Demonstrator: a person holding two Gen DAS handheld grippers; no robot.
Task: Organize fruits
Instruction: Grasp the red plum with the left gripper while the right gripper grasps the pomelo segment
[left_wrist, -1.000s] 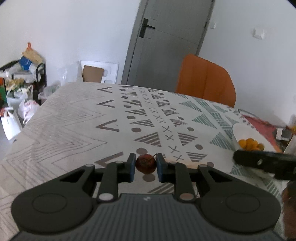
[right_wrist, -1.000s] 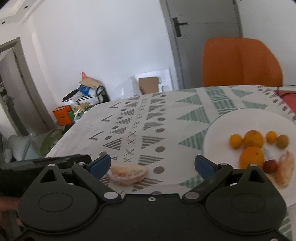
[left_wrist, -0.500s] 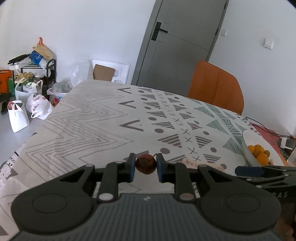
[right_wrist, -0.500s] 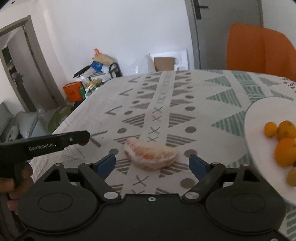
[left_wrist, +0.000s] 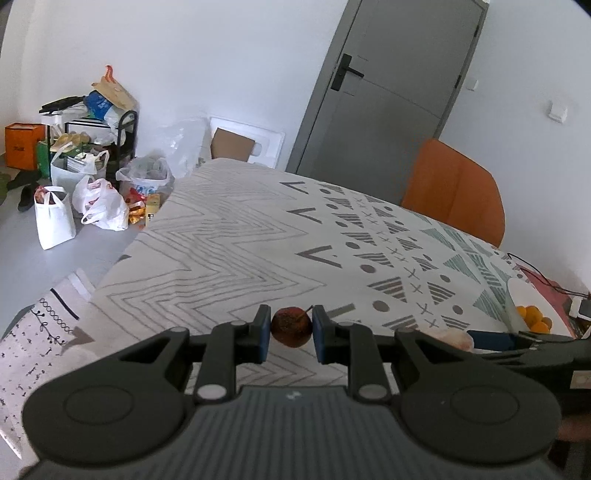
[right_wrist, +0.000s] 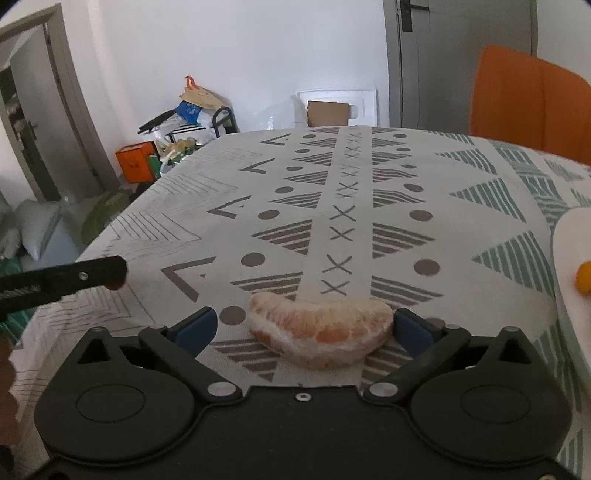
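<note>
Two fisheye views take in a table under a patterned tablecloth (left_wrist: 236, 251) in a white-walled room. From the left wrist, a grey door (left_wrist: 391, 92) stands behind an orange chair (left_wrist: 454, 195), and shopping bags (left_wrist: 99, 201) crowd the floor beside a loaded black rack (left_wrist: 122, 140). The left gripper (left_wrist: 290, 328) is clamped on a small dark red fruit (left_wrist: 290, 325), its stem pointing up to the right, held above the cloth. At the right edge a white plate (left_wrist: 517, 295) carries small oranges (left_wrist: 533, 317); its far side is cut off by the frame. The right gripper (left_wrist: 524, 345) reaches in from the right, its tips low beside a pale segment that it largely hides.

From the right wrist, the same cloth (right_wrist: 369, 206) runs back to the door (right_wrist: 458, 62), the chair (right_wrist: 532, 99) and an orange box (right_wrist: 135, 162) on the floor. The right gripper (right_wrist: 301, 325) stands wide apart around a peeled pomelo segment (right_wrist: 319, 332) lying on the cloth; the right-hand pad seems to touch the segment's end, the left-hand pad is well clear. The left gripper (right_wrist: 110, 271) enters as a black bar at the left, its grip not visible from here. The plate's rim (right_wrist: 569, 258) and one orange (right_wrist: 584, 278) are cropped at the right.
</note>
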